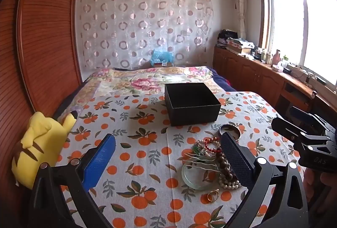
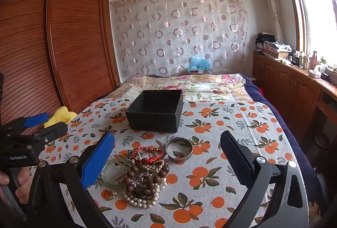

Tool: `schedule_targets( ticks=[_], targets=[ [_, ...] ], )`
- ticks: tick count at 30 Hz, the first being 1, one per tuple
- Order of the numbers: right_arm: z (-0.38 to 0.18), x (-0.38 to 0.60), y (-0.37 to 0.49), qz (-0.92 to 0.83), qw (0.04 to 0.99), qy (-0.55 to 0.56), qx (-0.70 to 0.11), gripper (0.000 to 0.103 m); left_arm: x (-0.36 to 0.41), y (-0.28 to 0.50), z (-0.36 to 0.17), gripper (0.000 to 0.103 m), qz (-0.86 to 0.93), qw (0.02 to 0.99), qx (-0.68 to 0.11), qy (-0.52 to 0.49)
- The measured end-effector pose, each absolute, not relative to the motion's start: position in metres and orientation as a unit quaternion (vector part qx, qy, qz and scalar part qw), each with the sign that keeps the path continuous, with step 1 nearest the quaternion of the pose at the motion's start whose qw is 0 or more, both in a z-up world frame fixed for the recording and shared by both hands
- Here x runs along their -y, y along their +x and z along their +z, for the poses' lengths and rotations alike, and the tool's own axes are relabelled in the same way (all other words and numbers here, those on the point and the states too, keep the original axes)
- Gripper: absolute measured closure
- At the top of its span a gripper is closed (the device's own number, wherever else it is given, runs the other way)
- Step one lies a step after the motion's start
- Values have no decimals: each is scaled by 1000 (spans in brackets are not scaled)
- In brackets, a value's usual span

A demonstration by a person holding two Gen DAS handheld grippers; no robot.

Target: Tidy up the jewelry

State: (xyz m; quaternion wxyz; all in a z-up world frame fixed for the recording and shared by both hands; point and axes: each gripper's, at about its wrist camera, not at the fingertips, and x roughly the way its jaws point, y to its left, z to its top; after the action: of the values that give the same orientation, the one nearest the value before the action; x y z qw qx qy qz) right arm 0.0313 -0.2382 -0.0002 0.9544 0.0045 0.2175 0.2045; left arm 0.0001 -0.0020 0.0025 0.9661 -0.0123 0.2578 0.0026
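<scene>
Jewelry is lying heaped on the orange-print cloth near the empty black box, both claws hanging fully open and holding nothing, so pinching one loose outer piece seems wisest.

One black box stands on the cloth. One metal bangle, one pale green bangle, one red cord bracelet and one gold ring show; the tangled bead strands cannot be counted.
</scene>
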Motion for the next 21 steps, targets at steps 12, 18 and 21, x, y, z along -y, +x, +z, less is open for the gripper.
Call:
schedule_targets(
  ticks=[12,18,21],
  targets=[
    [-1,238,32,205,954,5,-217,2,2,-1,2,7,2,967,-256,-13],
    [-3,238,31,205,954,5,-218,2,1,-1,2,7,2,967,-256,-13],
    [-3,238,31,205,954,4,-218,2,2,-1,2,7,2,967,-256,-13]
  ],
)
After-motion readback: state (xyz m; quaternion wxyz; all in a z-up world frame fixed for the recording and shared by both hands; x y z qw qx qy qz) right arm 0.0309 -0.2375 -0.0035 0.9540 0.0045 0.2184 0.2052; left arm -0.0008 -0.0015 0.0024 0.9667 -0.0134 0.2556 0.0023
